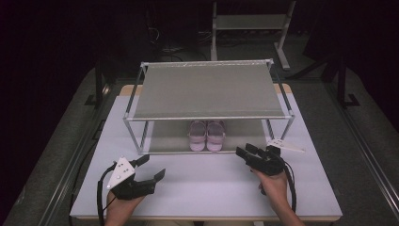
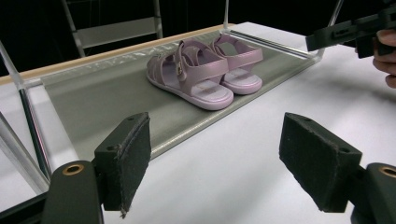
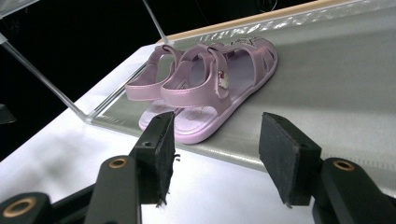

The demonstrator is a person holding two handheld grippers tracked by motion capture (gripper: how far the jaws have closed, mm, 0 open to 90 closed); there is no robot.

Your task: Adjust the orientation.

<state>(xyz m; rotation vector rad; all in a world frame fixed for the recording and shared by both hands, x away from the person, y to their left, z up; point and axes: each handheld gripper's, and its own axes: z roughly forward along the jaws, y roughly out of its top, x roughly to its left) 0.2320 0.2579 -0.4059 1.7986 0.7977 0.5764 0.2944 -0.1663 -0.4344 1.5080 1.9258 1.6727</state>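
Note:
A pair of lilac sandals (image 1: 206,135) stands side by side on the lower shelf (image 1: 169,136) of a two-tier metal shoe rack, heels toward me. My left gripper (image 1: 153,166) is open over the white table, front left of the rack, with nothing between its jaws. My right gripper (image 1: 244,150) is open just off the shelf's front edge, right of the sandals. In the left gripper view the sandals (image 2: 201,70) lie beyond the open left gripper (image 2: 222,158). In the right gripper view the nearer sandal (image 3: 210,88) is close ahead of the open right gripper (image 3: 224,156).
The rack's top shelf (image 1: 207,89) overhangs the sandals, and its thin posts (image 1: 134,134) stand at the corners. The white table (image 1: 211,188) is bare in front of the rack. A second metal stand (image 1: 249,21) is on the dark floor behind.

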